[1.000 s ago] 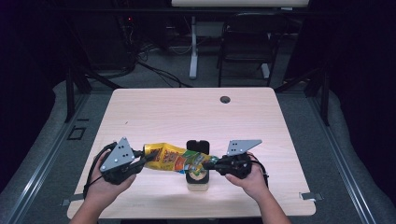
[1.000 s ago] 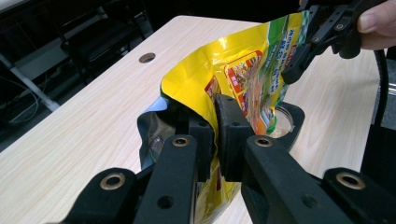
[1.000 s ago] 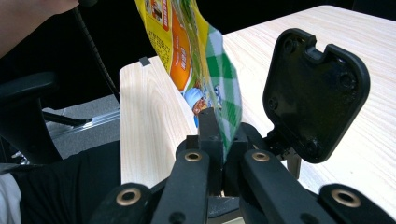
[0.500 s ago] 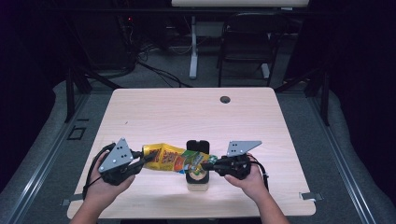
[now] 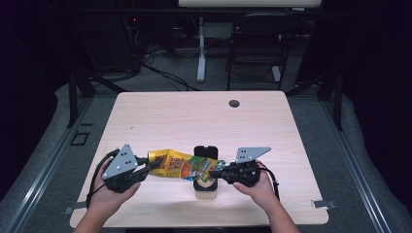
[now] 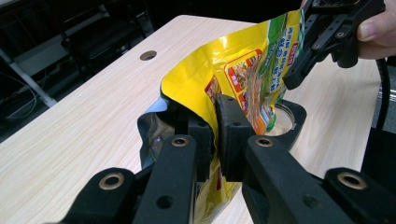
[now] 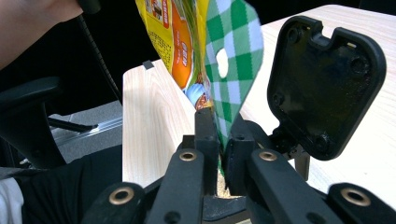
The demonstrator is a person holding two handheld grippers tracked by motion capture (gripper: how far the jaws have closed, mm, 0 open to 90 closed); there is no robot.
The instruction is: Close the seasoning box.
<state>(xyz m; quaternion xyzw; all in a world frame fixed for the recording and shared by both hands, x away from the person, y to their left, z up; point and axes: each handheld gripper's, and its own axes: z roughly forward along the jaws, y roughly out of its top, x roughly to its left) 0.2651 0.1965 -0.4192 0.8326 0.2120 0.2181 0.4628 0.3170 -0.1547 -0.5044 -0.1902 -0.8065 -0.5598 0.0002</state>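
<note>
I hold a crinkly yellow foil snack bag (image 5: 180,165) stretched level between my two tongs, near the near edge of the pale wooden table (image 5: 194,116). My left gripper (image 5: 148,167) pinches the bag's left end; in the left gripper view its pads are clamped narrow on the yellow foil (image 6: 219,70). My right gripper (image 5: 217,171) sits at the bag's right end. Its jaws have just been easing apart, yet in the right gripper view the green-checked corner of the bag (image 7: 233,51) is pinched between them with almost no gap. Right under that end stands a small round container (image 5: 205,187) with pale grains inside, its black hinged lid (image 5: 206,152) flipped open on the far side. A small dark round hole (image 5: 234,103) lies far off across the table.
</note>
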